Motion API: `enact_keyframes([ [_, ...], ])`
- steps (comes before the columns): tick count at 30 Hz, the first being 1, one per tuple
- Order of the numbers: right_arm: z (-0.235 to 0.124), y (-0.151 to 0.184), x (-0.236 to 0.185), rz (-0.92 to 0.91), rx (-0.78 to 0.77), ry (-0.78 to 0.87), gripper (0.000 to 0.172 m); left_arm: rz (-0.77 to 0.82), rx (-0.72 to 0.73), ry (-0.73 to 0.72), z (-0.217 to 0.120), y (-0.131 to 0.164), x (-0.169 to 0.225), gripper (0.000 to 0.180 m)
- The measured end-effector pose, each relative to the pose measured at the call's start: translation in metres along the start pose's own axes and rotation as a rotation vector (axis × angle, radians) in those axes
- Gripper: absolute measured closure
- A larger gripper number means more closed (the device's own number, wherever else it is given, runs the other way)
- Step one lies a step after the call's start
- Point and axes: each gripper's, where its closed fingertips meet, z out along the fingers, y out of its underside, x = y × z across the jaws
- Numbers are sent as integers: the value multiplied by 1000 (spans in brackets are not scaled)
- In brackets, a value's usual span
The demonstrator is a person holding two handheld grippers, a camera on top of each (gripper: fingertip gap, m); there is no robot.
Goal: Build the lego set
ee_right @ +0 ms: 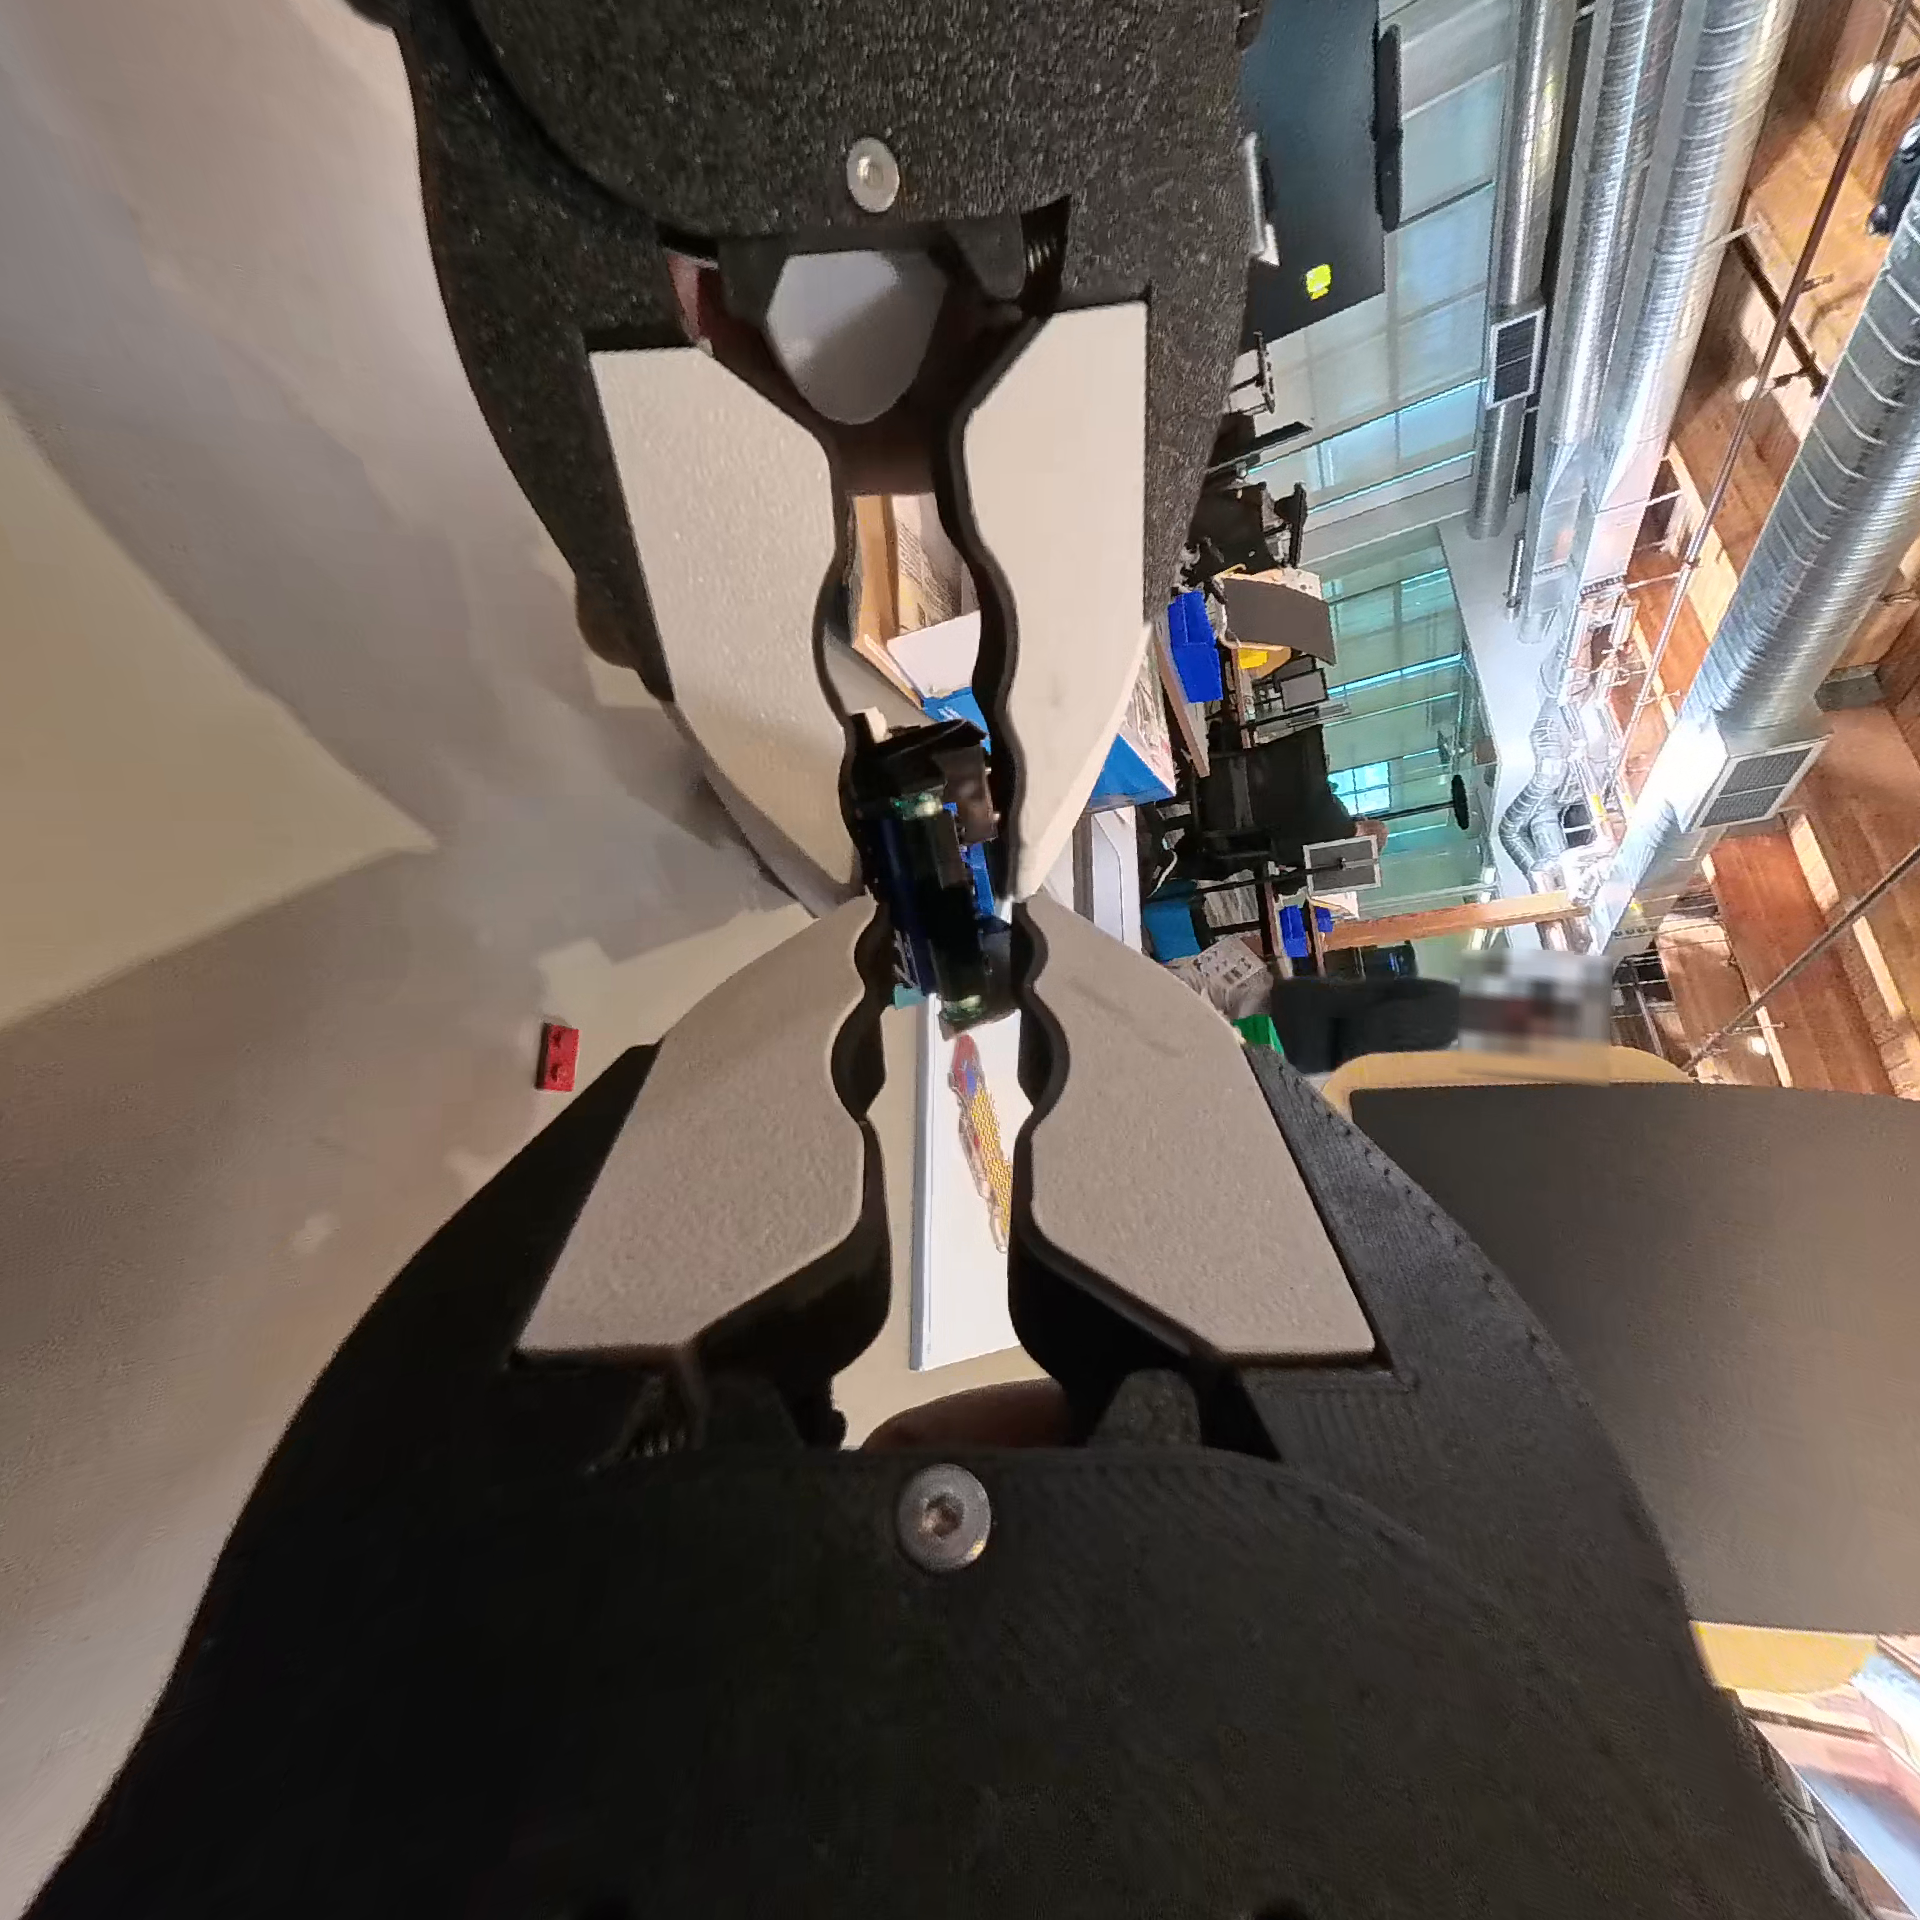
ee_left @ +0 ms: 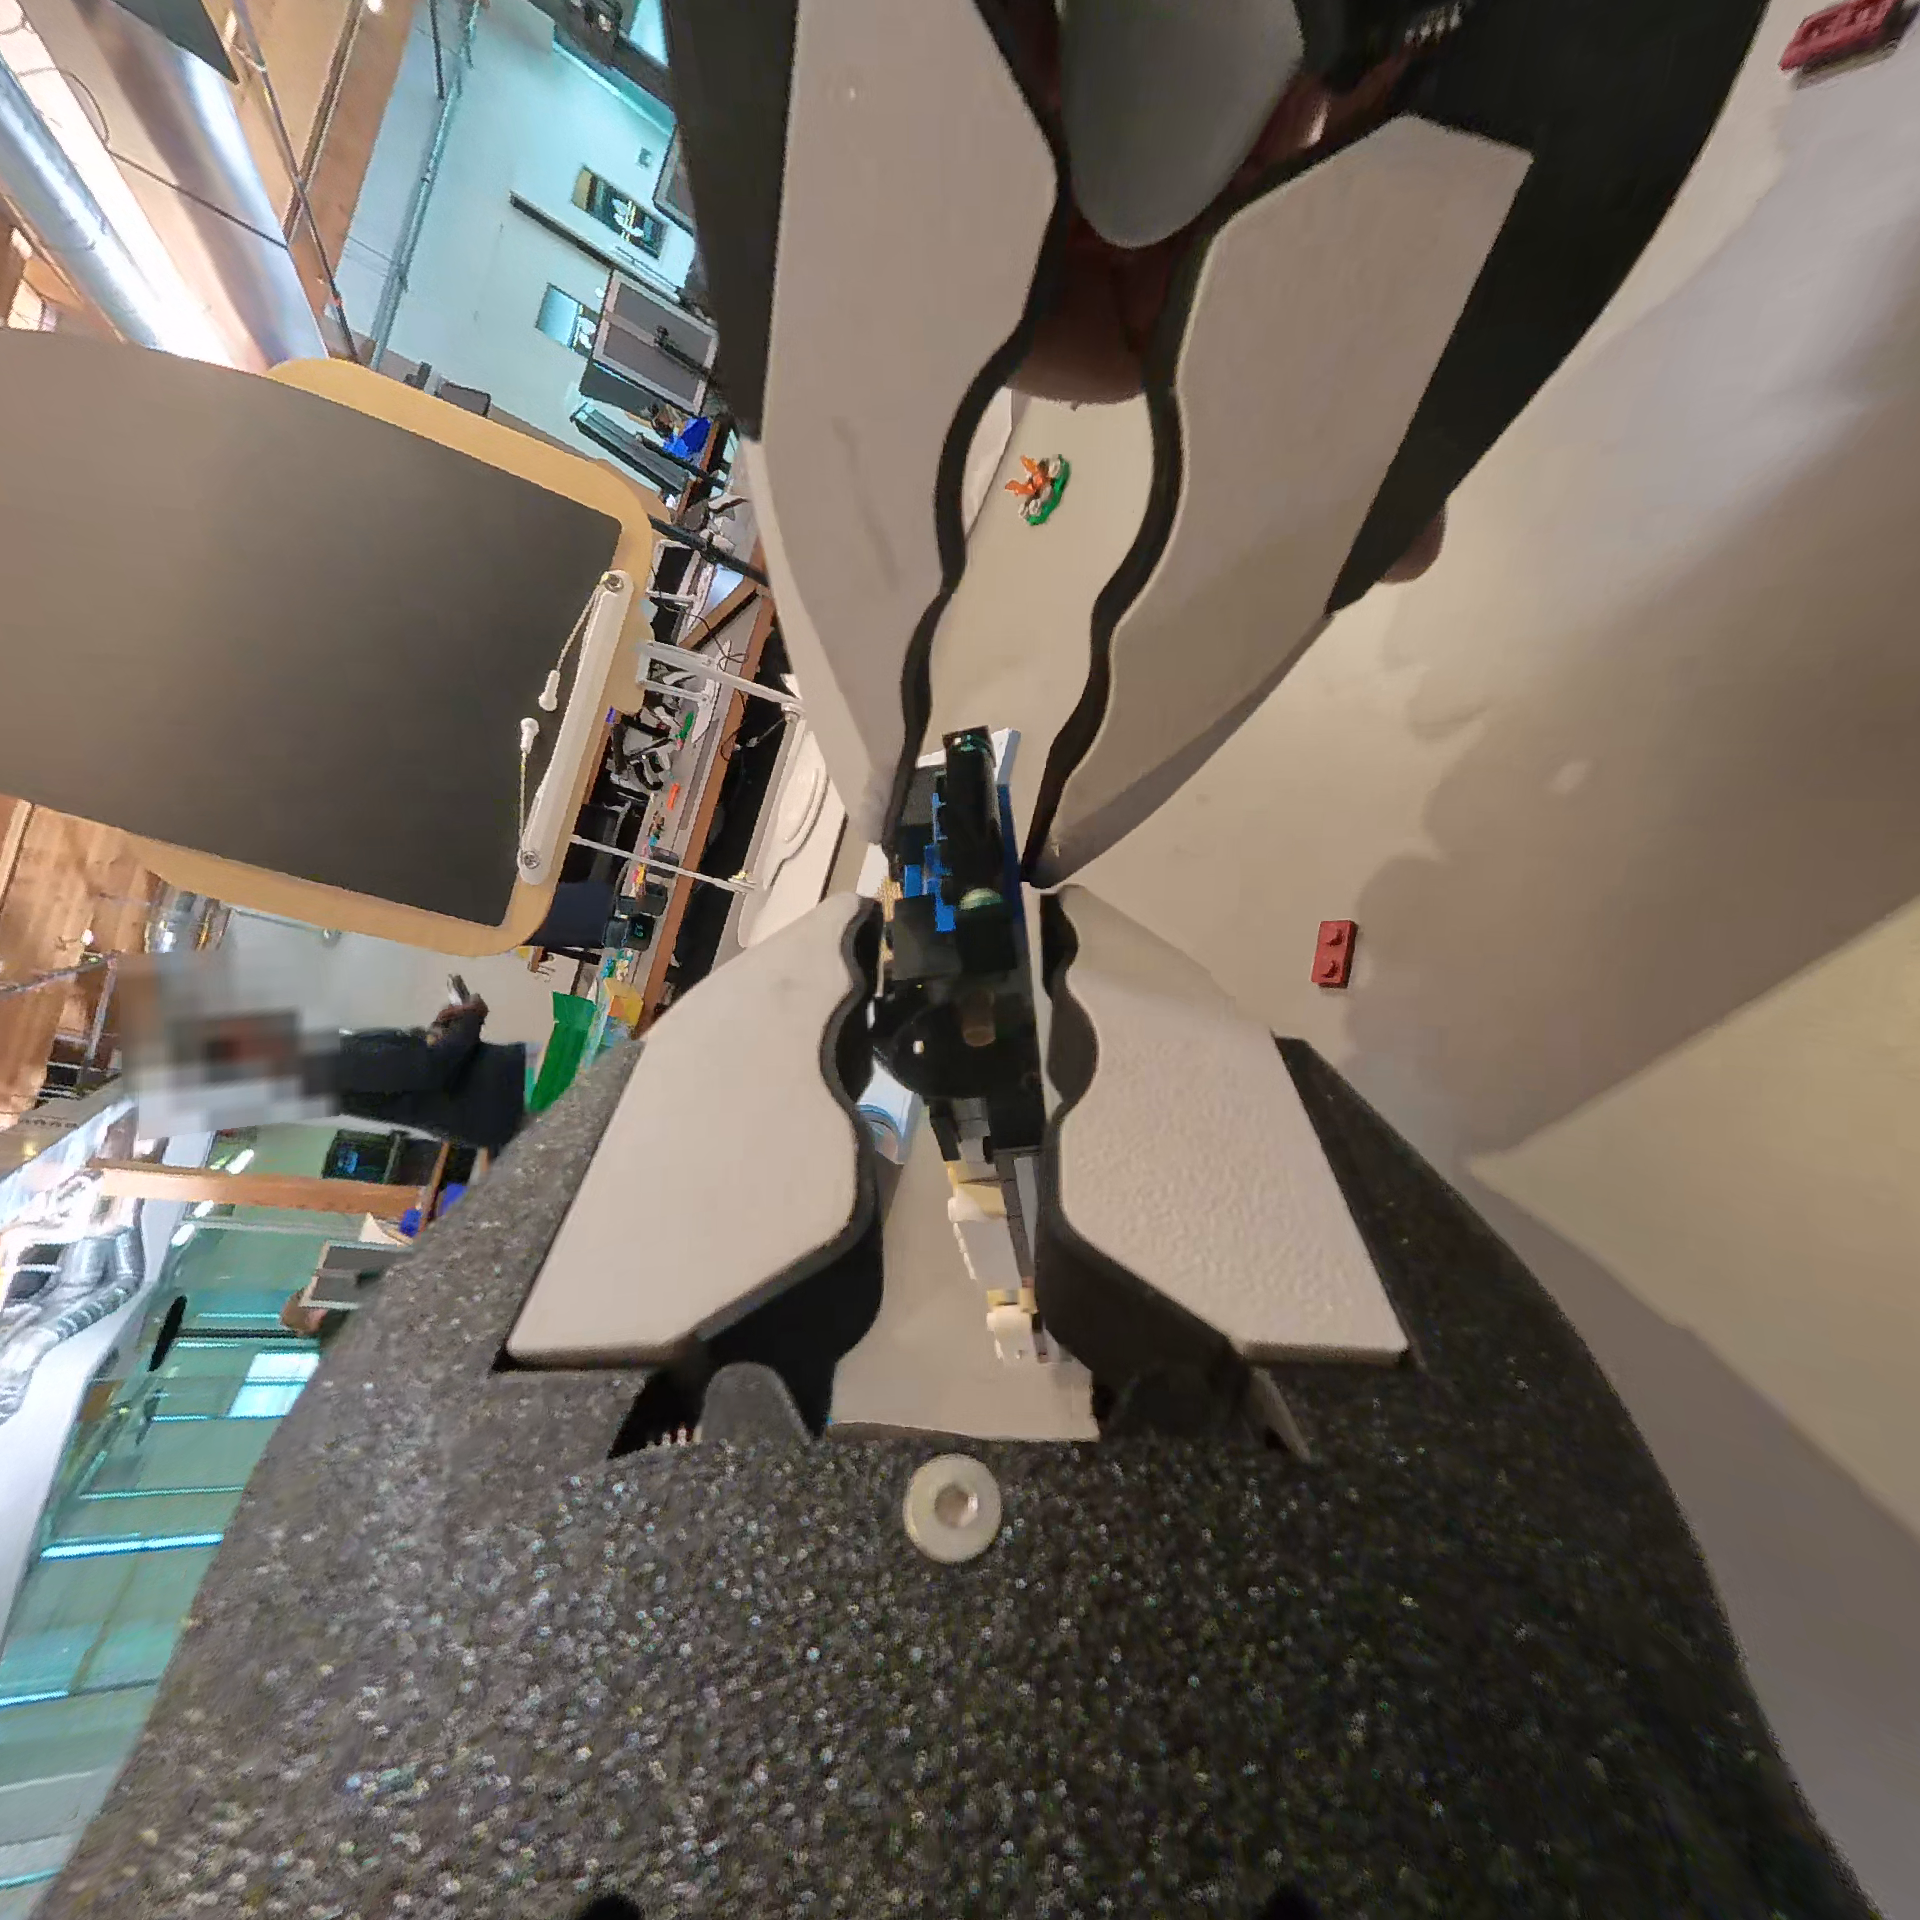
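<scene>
A small brick-built model (ee_left: 966, 935) of black, blue and white pieces hangs in the air between two grippers that face each other tip to tip. In the left wrist view my left gripper (ee_left: 956, 914) is shut on the model's wider end, where a black wheel and white bricks sit between its fingers. The right gripper (ee_left: 971, 831) comes in from the top and its pads close on the far end. In the right wrist view my right gripper (ee_right: 940, 920) grips the model (ee_right: 951, 894) at its blue and black end, with the left gripper (ee_right: 940, 883) opposite.
A white table (ee_left: 1558, 727) lies behind, with a loose red two-stud brick (ee_left: 1333, 952) (ee_right: 557, 1056), a small green and orange brick piece (ee_left: 1039, 486) and a printed white sheet (ee_right: 966, 1195). A black panel with a wooden rim (ee_left: 260, 623) (ee_right: 1662, 1351) stands beside the table.
</scene>
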Motion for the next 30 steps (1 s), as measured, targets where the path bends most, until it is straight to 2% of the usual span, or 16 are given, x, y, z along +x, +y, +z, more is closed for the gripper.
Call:
enact_keyframes([
  [4,1,-3,-2,-4,0,2,151,-44,-47,-22,2,9,0,138],
  [7,2,-6,-3,0,3,7,151,-47,-95,-55,4,17,-1,147],
  [15,-2,7,-6,49,-45,5,151,-15,-95,-80,13,24,2,151],
  [21,-20,51,-13,198,-104,-21,150,100,-45,-68,32,22,-11,152],
  [26,-24,94,-19,319,-166,-13,150,203,-9,-35,63,21,-13,152],
  [30,-21,119,-25,353,-206,-15,151,226,20,-58,80,29,-9,152],
])
